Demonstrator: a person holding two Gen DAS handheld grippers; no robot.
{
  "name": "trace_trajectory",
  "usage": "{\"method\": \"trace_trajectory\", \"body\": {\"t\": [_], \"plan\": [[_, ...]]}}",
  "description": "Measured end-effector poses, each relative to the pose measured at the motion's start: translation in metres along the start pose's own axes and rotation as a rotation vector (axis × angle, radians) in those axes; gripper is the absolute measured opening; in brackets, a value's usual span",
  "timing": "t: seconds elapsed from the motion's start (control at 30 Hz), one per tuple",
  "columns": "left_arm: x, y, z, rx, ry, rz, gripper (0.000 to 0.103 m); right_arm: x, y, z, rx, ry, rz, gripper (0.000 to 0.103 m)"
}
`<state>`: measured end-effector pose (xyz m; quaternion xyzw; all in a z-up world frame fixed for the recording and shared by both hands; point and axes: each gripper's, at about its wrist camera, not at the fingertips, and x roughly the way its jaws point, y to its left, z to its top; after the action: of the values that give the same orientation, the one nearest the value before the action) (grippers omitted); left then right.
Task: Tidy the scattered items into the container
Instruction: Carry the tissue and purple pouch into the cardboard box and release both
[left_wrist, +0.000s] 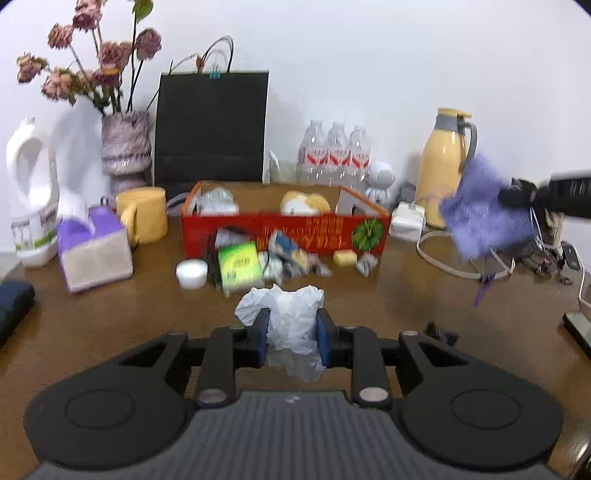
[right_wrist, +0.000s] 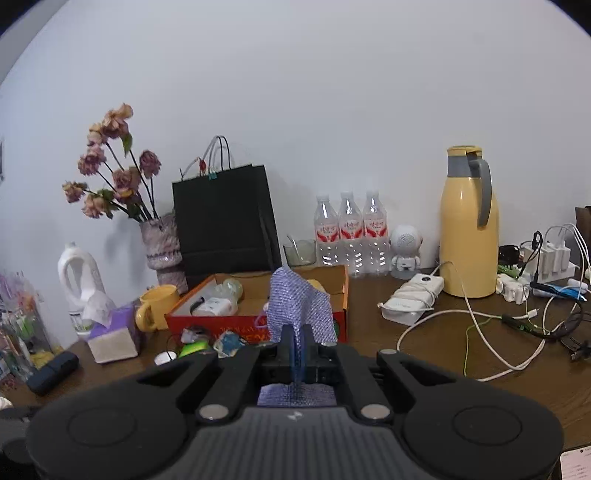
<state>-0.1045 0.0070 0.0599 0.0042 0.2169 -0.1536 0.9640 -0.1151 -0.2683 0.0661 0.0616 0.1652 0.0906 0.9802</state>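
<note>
My left gripper (left_wrist: 291, 334) is shut on a crumpled white tissue (left_wrist: 284, 306), held low over the brown table. Ahead stands the red cardboard box (left_wrist: 284, 232), open-topped, with a few items inside. Scattered in front of it lie a green packet (left_wrist: 239, 264), a white round lid (left_wrist: 191, 272), crumpled wrappers (left_wrist: 291, 260) and a small yellow block (left_wrist: 345, 257). My right gripper (right_wrist: 296, 338) is shut on a purple knitted cloth (right_wrist: 299, 306), lifted above the table near the red cardboard box (right_wrist: 258, 321). In the left wrist view the purple knitted cloth (left_wrist: 484, 214) hangs at the right.
A purple tissue box (left_wrist: 94, 251), yellow mug (left_wrist: 144, 214), white detergent bottle (left_wrist: 31, 199), flower vase (left_wrist: 125, 151) and black paper bag (left_wrist: 210, 129) stand at left and back. Water bottles (right_wrist: 349, 229), a yellow thermos (right_wrist: 469, 225), chargers and loose cables (right_wrist: 480, 325) fill the right.
</note>
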Motion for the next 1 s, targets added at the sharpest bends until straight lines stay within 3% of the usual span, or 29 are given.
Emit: {"method": "trace_trajectory", "body": {"t": [0.17,0.3,0.37,0.47,0.57,0.67,0.77,0.87,0.9,0.93,1.0], "plan": [[0.028,0.013,0.053,0.007,-0.054,-0.039,0.025,0.034,-0.006,0.009,0.008,0.020,-0.003,0.002],[0.075,0.023,0.112,0.035,-0.077,-0.017,0.025,0.077,-0.009,0.046,0.005,0.013,0.023,0.002],[0.110,0.030,0.145,0.023,-0.033,-0.039,0.025,0.111,-0.007,0.071,-0.008,0.029,0.032,0.002],[0.172,0.035,0.180,0.018,0.058,-0.002,0.025,0.176,-0.008,0.103,0.029,0.117,0.045,0.002],[0.235,0.034,0.186,0.076,0.160,0.092,0.025,0.249,-0.003,0.117,0.043,0.279,0.052,0.002],[0.282,0.038,0.176,0.074,0.286,0.105,0.025,0.313,0.000,0.101,0.048,0.474,0.024,0.003],[0.312,0.039,0.166,0.101,0.359,0.112,0.027,0.353,0.003,0.081,0.008,0.618,-0.025,0.003],[0.332,0.041,0.159,0.118,0.423,0.127,0.038,0.381,0.007,0.066,-0.070,0.741,-0.111,0.016],[0.335,0.042,0.158,0.122,0.438,0.122,0.046,0.388,0.008,0.062,-0.094,0.774,-0.137,0.023],[0.335,0.044,0.158,0.122,0.444,0.114,0.051,0.391,0.009,0.062,-0.109,0.788,-0.151,0.038],[0.331,0.044,0.162,0.115,0.439,0.090,0.062,0.390,0.011,0.069,-0.134,0.780,-0.159,0.056]]}}
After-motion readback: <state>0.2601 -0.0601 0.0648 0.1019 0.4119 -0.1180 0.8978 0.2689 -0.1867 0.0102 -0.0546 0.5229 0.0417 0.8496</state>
